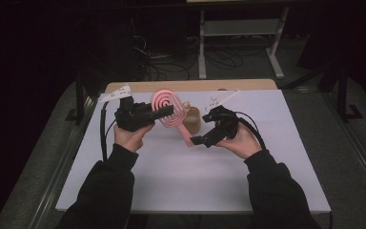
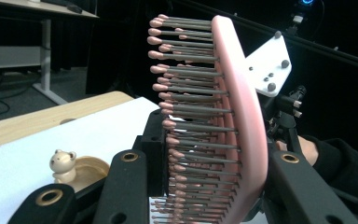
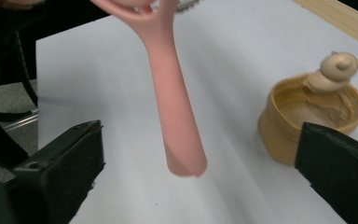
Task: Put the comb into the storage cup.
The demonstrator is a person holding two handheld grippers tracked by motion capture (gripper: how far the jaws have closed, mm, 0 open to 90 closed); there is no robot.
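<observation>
The pink hairbrush (image 1: 167, 110) hangs in the air above the white table top (image 1: 190, 181), just left of the tan cup (image 1: 191, 120), which serves here as the landmark. The left gripper (image 1: 164, 110) pinches the brush head: in the left gripper view its 2 black jaws press on either side of the head (image 2: 235, 116), 1 on the smooth pink back and 1 among the grey bristles with their pink tips. The head stands on edge, with its bristles pointing toward the cup side.

The brush handle (image 3: 175, 107) slopes down from the head and ends just in front of the cup, clear of the table. The right gripper (image 1: 196, 140) sits just in front of the cup, and its jaws stand spread wide — in the right gripper view the handle's free end hangs between them, touching neither. No earlier picture is needed to see that gap: bare table shows on both sides of the handle.

The cup stands upright on the table top, behind the handle's end. A small bear figure (image 3: 338, 70) perches on its rim — it also shows at the lower left of the left gripper view (image 2: 63, 164). A strip of bare wood (image 1: 190, 86) runs along the table's far edge, behind the cup.
</observation>
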